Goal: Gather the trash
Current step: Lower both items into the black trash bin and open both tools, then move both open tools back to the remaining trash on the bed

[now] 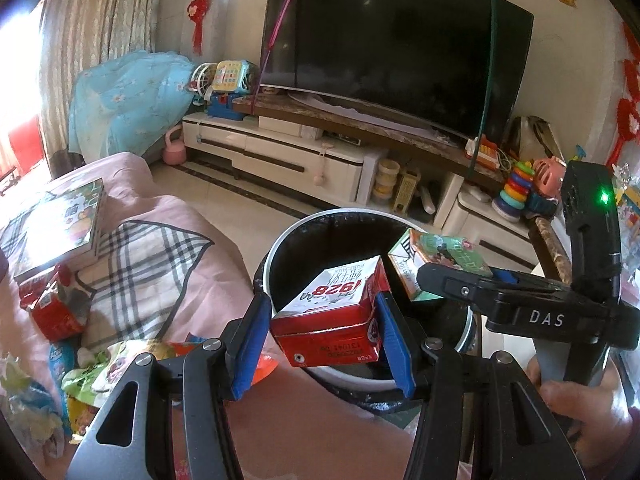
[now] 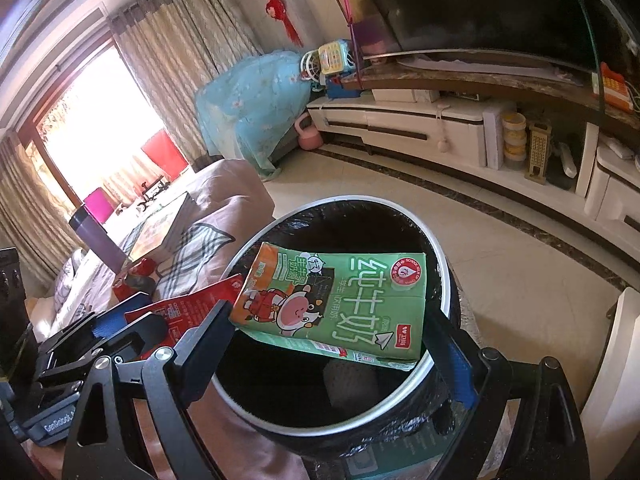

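Cartons both held above the bin [image 1: 276, 248]: left hand-held gripper [image 1: 324, 320] clamped on the red carton [image 1: 332, 312], right hand-held gripper [image 2: 332, 328] clamped on the green carton [image 2: 340, 300].

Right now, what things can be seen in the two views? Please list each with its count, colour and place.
Red milk carton: 1, red and white, in the left gripper above the bin.
Green milk carton: 1, green, in the right gripper above the bin.
Trash bin: 1, white rim, black liner, on the floor beside the sofa.
Sofa: 1, pink cover with a plaid cloth.
Crushed red carton: 1, red, on the sofa.
Wrappers: several, mixed colours, on the sofa.
Television: 1, black, on the stand.
Kettlebell: 1, pink, on the floor.
Left gripper: blue pads, shut.
Right gripper: blue pads, shut.
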Tool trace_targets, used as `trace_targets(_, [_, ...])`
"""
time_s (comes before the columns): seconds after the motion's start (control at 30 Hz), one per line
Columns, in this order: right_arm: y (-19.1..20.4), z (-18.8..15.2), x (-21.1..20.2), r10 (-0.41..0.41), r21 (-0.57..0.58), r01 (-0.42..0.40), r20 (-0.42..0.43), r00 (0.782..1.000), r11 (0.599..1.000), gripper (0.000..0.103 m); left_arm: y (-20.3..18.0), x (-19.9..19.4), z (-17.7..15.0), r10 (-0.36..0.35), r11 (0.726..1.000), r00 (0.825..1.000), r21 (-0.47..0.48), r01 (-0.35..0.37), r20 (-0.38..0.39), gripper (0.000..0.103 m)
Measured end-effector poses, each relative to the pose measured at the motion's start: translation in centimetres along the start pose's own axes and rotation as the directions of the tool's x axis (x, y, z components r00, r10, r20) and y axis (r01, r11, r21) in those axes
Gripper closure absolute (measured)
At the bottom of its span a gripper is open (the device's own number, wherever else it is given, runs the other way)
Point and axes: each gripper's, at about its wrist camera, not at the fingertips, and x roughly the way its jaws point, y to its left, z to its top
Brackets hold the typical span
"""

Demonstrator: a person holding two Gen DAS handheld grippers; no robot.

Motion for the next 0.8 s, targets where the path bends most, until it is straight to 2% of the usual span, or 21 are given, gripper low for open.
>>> trace_targets(0.23, [-0.9,0.7,0.9,0.008,0.019,-0.008,-0.025,1.0,1.0,0.008,0.0,1.0,0.1,0.004,1.0,0.999,-0.003,-0.004,-0.035,0.048])
trace_targets(0.33, [-1.2,0.7,0.8,0.02,0.035,-0.019,-0.023,1.0,0.999,0.009,0.1,0.8,0.1,0.013,1.0,0.999,-0.013,-0.014,-0.032,0.04])
trace_targets(0.47, [-1.0,0.6,0.4,0.029,0.041,-0.028,-0.016,0.999,0.999,0.009,0.1,0.0,-0.1,0.014,0.999,1.0,-0.031,-0.015,-0.025,0.034])
trace_targets(0.8, [0.1,0.0,-1.5,0.039,0.05,-0.04,0.025,0.999,0.998,0.009,1.8,-3.8,-3.1,0.018,0.996,1.0,-0.091,-0.019,-0.013,0.032])
